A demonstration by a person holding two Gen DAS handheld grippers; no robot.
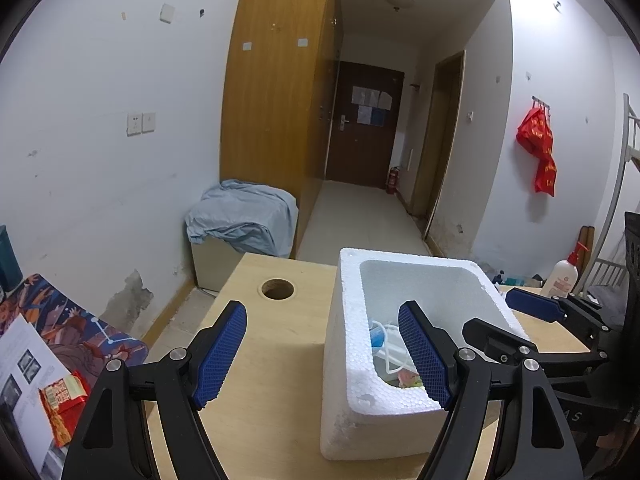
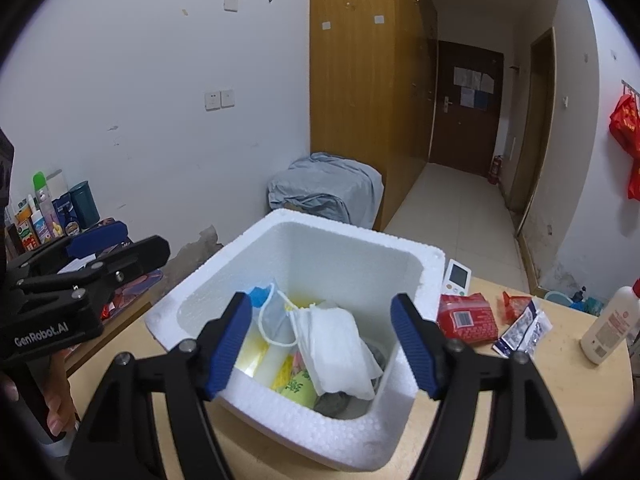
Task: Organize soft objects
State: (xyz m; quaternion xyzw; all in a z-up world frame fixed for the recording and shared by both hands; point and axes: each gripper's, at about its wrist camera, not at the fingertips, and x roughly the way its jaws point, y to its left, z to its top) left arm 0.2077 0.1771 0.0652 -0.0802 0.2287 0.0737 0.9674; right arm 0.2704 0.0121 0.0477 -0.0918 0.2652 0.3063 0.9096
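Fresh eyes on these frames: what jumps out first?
The white foam box mid-desk, with a white face mask lying on top of the soft items inside. Both tongs hang open and empty, right tongs over the box, left tongs at its left wall. Red packets lie right of the box.

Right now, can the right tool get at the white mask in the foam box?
Probably yes. The right tool is open and sits just above the open foam box. The mask lies on top of the other items, with nothing over it.
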